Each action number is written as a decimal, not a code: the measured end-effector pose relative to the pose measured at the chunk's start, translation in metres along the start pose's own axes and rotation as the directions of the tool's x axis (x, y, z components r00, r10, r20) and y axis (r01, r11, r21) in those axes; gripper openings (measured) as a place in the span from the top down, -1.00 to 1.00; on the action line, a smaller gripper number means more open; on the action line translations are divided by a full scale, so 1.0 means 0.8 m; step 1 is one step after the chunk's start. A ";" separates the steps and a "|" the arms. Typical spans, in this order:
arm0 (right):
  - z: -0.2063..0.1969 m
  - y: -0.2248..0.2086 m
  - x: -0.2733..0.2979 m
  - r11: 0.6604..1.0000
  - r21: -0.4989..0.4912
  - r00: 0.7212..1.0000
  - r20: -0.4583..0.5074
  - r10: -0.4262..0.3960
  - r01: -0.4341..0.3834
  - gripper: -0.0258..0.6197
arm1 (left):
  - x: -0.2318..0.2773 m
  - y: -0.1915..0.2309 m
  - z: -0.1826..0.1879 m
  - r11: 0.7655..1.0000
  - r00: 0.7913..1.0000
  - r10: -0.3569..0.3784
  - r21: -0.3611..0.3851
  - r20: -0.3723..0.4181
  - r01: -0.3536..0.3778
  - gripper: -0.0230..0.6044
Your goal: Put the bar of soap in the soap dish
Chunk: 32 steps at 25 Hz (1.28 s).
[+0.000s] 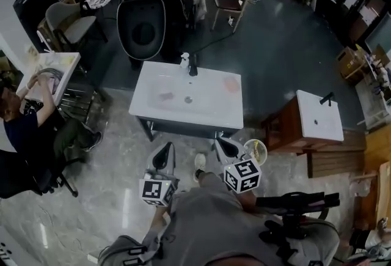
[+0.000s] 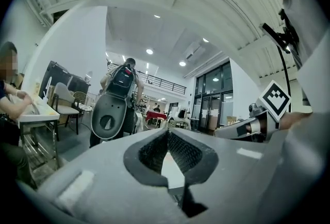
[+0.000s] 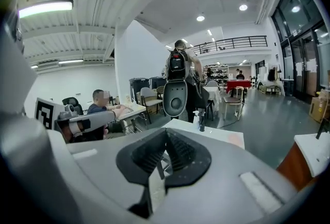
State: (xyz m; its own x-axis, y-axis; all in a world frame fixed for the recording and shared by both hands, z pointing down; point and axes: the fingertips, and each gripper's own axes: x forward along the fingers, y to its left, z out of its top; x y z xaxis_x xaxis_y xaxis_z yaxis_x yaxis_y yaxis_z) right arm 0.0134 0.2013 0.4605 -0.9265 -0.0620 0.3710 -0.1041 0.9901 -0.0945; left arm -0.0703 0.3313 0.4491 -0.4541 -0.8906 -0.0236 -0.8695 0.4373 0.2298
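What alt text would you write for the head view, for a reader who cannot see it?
Seen from above, a white washbasin carries two pinkish items. Below it, the left gripper and right gripper, both shut and empty, point toward it. A person sits at a table, left.

Head view: a pink patch [image 1: 231,84] sits upper right on the washbasin [image 1: 183,115], with a fainter smudge [image 1: 166,96] to its left. Both are too small for us to name.

Seated person [image 1: 24,127] is cut by the left edge.

Left gripper view: the left gripper [image 2: 167,134] body hides nearly all the basin. We see only a white sliver [image 2: 171,169] between its pads [image 2: 185,153].

Right gripper view: a second washbasin [image 3: 312,148] is cut off at the right edge.
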 end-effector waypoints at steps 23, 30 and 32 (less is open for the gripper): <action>0.105 -0.307 0.166 0.996 0.093 0.993 0.122 -0.003 -0.008 0.91 | 0.327 -0.025 0.069 0.992 0.999 -0.003 0.130 0.045 -0.003 0.92; 0.128 -0.360 0.193 0.994 0.108 0.988 0.153 0.013 -0.029 0.91 | 0.398 -0.035 0.080 0.984 1.000 -0.015 0.179 0.026 0.010 0.92; 0.123 -0.378 0.202 0.991 0.133 0.989 0.149 0.001 -0.021 0.91 | 0.411 -0.035 0.076 0.982 1.000 -0.019 0.190 0.005 0.018 0.92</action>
State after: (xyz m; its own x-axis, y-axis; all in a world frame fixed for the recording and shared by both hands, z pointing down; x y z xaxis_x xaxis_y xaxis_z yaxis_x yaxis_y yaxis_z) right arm -0.1401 -0.1204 0.4583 -0.9703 -0.0790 0.2288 -0.1315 0.9656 -0.2244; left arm -0.2070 0.0333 0.3756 -0.4385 -0.8981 -0.0330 -0.8984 0.4372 0.0408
